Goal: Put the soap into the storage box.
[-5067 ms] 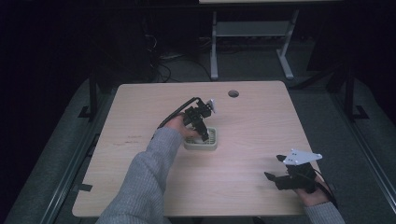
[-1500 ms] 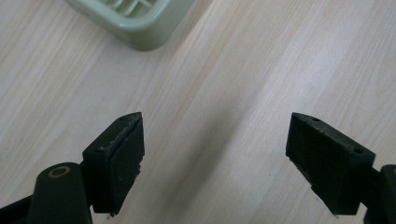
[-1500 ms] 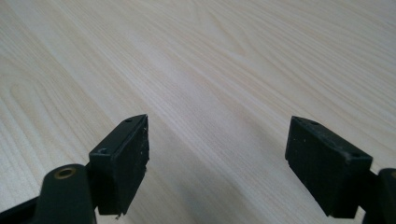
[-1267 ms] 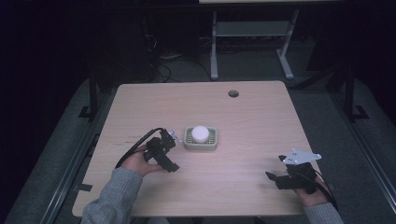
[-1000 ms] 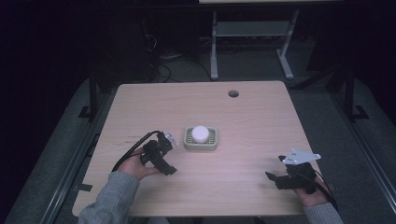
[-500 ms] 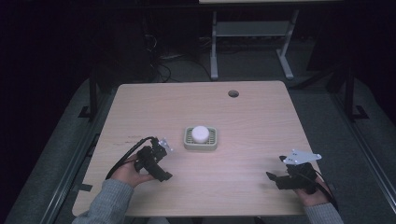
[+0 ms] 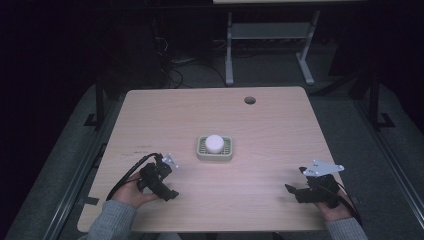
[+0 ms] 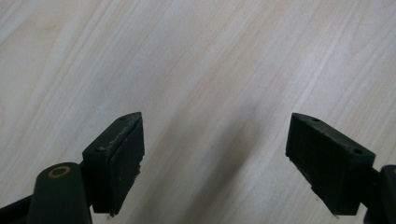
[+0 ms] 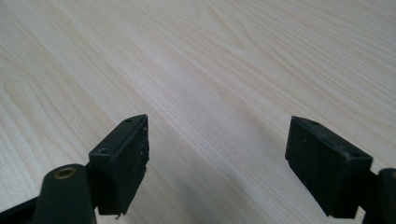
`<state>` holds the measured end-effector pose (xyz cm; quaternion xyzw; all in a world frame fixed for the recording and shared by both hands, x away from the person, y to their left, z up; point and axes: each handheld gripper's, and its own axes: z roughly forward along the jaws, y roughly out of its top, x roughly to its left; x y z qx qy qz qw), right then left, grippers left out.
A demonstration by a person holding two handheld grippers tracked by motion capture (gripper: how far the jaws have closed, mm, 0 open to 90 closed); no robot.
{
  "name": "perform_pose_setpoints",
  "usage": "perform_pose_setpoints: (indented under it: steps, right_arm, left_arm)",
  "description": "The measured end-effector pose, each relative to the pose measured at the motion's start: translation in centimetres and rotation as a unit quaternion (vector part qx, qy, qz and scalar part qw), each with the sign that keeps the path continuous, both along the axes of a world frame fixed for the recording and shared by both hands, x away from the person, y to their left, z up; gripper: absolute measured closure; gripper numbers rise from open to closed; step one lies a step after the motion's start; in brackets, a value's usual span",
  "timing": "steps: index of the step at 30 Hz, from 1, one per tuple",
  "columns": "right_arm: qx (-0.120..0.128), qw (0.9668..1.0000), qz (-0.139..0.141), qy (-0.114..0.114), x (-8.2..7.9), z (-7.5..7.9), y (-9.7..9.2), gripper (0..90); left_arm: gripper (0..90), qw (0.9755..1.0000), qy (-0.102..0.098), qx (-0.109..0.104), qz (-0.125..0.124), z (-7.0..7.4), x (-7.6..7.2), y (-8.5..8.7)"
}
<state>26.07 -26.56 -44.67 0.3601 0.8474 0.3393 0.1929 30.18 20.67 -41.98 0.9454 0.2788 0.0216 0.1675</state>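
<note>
A white round soap (image 7: 214, 142) rests in a pale green slatted dish (image 7: 227, 153) at the middle of the wooden table (image 7: 270, 125). My left gripper (image 7: 169, 192) hovers near the front left of the table, well clear of the dish. In the left gripper view its jaws stand wide apart over bare wood, so the left gripper (image 8: 212, 158) is open and empty. My right gripper (image 7: 291, 191) rests near the front right corner. It is open too, and the right gripper (image 9: 215, 158) holds nothing.
A round cable hole (image 7: 249, 100) sits near the table's far edge. Beyond the table stand a white metal frame (image 7: 270, 45) and loose cables (image 7: 175, 70) on a dark floor. The table edge runs close to both hands.
My left gripper left the white soap in the dish, then drew back toward the front left of the table. The right gripper stayed where it was.
</note>
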Motion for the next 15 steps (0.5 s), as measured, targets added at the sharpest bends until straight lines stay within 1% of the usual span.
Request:
perform_pose_setpoints:
  steps: [2, 3, 4, 5, 11, 14, 15]
  right_arm:
    - [-0.001, 1.0000, 0.002, -0.002, 0.0, 0.0, 0.0, 21.0]
    - [-0.001, 1.0000, 0.002, -0.001, 0.0, 0.0, 0.0, 21.0]
    - [-0.002, 1.0000, 0.002, -0.001, 0.0, 0.0, 0.0, 21.0]
    - [-0.002, 1.0000, 0.002, -0.002, 0.0, 0.0, 0.0, 21.0]
    - [-0.001, 1.0000, 0.001, -0.003, 0.0, 0.0, 0.0, 21.0]
    - [-0.001, 1.0000, 0.003, -0.005, 0.0, 0.0, 0.1, 21.0]
    - [-0.002, 1.0000, 0.003, -0.005, 0.0, 0.0, 0.1, 21.0]
  left_arm:
    - [19.0, 1.0000, -0.003, 0.000, 0.003, 0.0, -0.2, 0.2]
    - [19.0, 1.0000, -0.003, -0.005, 0.008, -0.1, -0.4, 0.3]
    - [19.0, 1.0000, -0.004, 0.000, 0.004, -0.1, -0.5, 0.4]
    - [19.0, 0.9999, -0.006, -0.004, 0.008, -0.2, -0.6, 0.5]
    - [18.1, 0.9998, -0.004, -0.010, 0.014, -0.7, -1.5, 1.2]
    - [17.2, 0.9995, -0.007, -0.022, 0.020, -1.1, -1.9, 1.7]
    - [17.1, 0.9995, -0.007, -0.020, 0.023, -1.2, -2.0, 1.9]
